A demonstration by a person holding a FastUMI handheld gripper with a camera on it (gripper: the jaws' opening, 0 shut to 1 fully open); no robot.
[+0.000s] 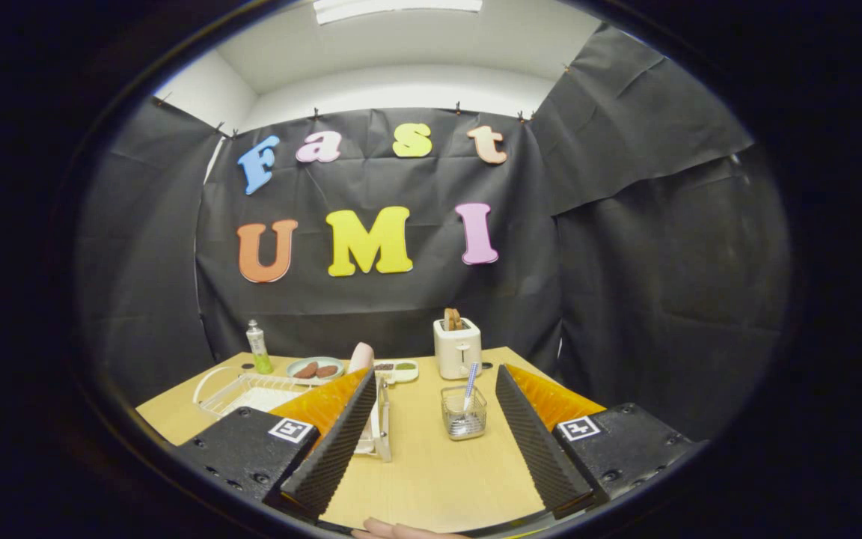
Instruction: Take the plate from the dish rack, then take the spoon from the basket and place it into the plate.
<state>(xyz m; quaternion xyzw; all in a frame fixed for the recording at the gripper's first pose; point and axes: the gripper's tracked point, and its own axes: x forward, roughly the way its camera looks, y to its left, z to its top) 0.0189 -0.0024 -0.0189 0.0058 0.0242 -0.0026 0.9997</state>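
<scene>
Tool (431, 442) fingers spread wide; spoon (469, 388) in basket (464, 413) between them.

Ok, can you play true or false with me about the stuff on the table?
1. The gripper is wide open with nothing between its fingers. True.
2. The spoon already lies in a plate. False: it stands in the basket, ahead of the fingers.
3. Something sticks out of the top of the toaster. True.
4. The bottle lies on its side. False: it stands upright behind the dish rack.
5. The basket sits beyond the toaster. False: it is in front of it.
</scene>
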